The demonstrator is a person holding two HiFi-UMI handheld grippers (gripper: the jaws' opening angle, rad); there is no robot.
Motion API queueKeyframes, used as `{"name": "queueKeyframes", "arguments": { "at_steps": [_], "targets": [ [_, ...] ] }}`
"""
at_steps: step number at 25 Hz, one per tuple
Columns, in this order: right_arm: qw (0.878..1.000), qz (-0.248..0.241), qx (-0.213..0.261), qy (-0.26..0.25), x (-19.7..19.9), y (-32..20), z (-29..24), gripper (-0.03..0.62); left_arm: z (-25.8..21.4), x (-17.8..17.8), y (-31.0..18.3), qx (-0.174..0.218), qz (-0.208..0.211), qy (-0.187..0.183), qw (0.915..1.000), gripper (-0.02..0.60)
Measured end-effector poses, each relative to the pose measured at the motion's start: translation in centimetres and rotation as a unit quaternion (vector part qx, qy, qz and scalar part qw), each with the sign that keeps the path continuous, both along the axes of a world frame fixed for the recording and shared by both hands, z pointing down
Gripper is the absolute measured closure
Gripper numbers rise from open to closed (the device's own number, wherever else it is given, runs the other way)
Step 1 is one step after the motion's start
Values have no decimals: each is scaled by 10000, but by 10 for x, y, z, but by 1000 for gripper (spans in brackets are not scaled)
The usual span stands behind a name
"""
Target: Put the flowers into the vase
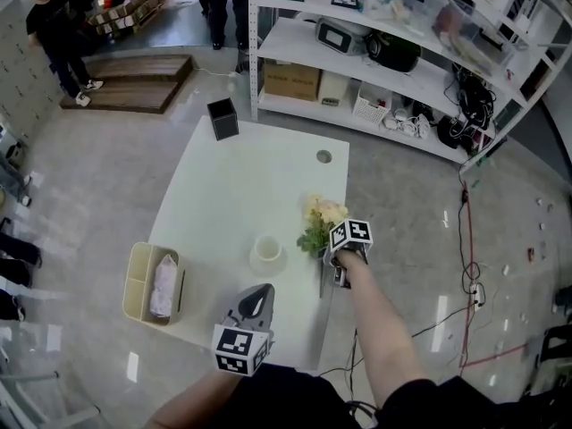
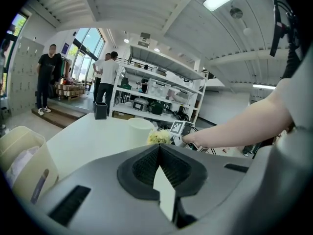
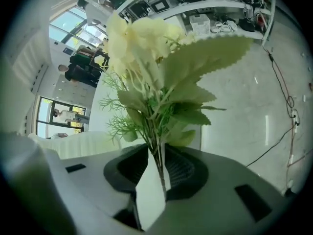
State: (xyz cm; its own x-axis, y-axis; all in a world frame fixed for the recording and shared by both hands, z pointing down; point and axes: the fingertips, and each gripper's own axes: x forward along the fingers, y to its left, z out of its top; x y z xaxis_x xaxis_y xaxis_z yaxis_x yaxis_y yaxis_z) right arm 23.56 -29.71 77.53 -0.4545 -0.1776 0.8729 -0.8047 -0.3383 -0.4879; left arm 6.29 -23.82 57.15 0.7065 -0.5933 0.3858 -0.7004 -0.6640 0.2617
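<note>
**Friend:** What holds things here?

**Me:** At the left edge of the flat white table [image 1: 241, 177] sits a beige plastic bin with two parts [image 1: 134, 304]. A soft-looking, crumpled pale pink bundle [image 1: 164, 284] lies in the part nearer the table's middle. At the far corner stands a small black square box [image 1: 222, 118]. I can't see inside it. Nearer me, about in the middle, stands the smooth round white vase [image 1: 267, 253], with its mouth facing up.

**Friend:** Where are the flowers?

**Me:** The bunch of pale yellow flowers with jagged green leaves [image 1: 320, 222] lies by the table's right edge. It is just to the right of the vase, not in it.

**Friend:** And your jaws?

**Me:** My left gripper [image 2: 159, 148] is grey with dark ribbed pads. Its jaws are pressed together with nothing between them. It hangs over the near side of the table and points toward the vase. My right gripper [image 3: 157, 155] is tipped down over the thin green stems. The stems run right between its jaws, and the pads squeeze them. The blooms and leaves stick out past the tips.
</note>
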Motion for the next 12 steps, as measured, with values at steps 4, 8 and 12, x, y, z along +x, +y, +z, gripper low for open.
{"name": "queueKeyframes", "arguments": {
  "at_steps": [4,8,12],
  "targets": [
    [9999,-56,-130,69,3,-1,4,526,4,-4,-3,-21,-9,-11,10000,577],
    [9998,-79,-73,162,0,0,3,547,2,-4,-2,4,-9,-7,10000,577],
    [9984,-68,341,452,2,-5,-3,554,1,-7,-2,48,-6,-4,10000,577]
  ]
}}
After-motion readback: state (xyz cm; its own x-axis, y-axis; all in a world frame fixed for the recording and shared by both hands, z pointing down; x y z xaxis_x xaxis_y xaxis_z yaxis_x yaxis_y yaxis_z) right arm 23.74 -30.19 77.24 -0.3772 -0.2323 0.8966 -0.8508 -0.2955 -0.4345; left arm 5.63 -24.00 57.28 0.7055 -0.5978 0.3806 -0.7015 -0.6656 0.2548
